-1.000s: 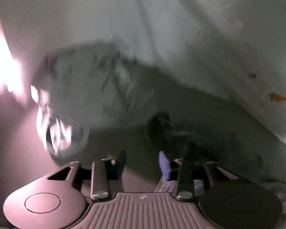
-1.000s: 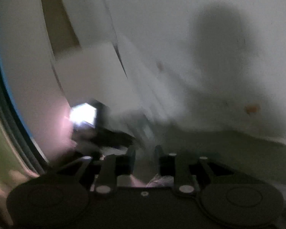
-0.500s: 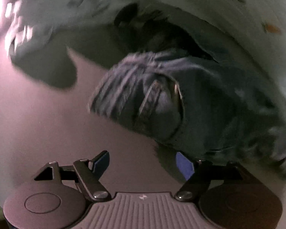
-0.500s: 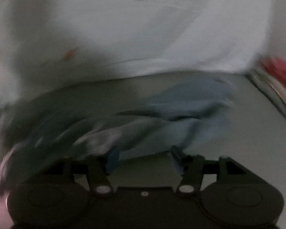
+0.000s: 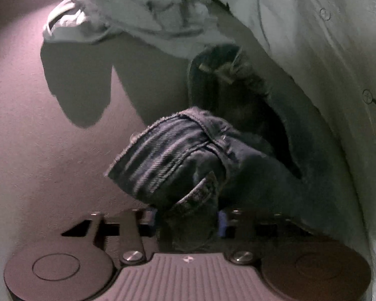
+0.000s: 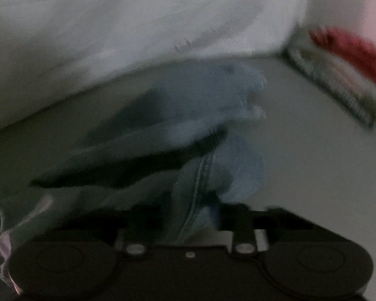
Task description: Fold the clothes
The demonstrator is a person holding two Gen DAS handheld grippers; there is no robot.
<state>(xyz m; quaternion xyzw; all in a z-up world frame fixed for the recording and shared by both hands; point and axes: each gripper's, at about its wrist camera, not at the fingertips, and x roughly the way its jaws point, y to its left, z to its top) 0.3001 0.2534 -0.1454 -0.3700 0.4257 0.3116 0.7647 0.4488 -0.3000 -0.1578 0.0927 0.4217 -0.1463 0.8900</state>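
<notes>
A pair of blue denim jeans (image 5: 178, 155) lies crumpled on a pale surface. In the left wrist view my left gripper (image 5: 185, 219) is shut on the waistband end of the jeans, with a belt loop bunched between the blue pads. In the right wrist view my right gripper (image 6: 188, 215) is shut on a seam of the paler leg part of the jeans (image 6: 200, 115). That view is blurred.
A pale crumpled garment (image 5: 143, 12) lies beyond the jeans. A white sheet (image 5: 325, 62) rises on the right and also fills the top of the right wrist view (image 6: 137, 25). A red and pale folded cloth (image 6: 343, 70) lies at the far right.
Both grippers were open over the jeans half a second ago. Both have moved in and closed on the denim. A second ago both views swept fast across the sheet.
</notes>
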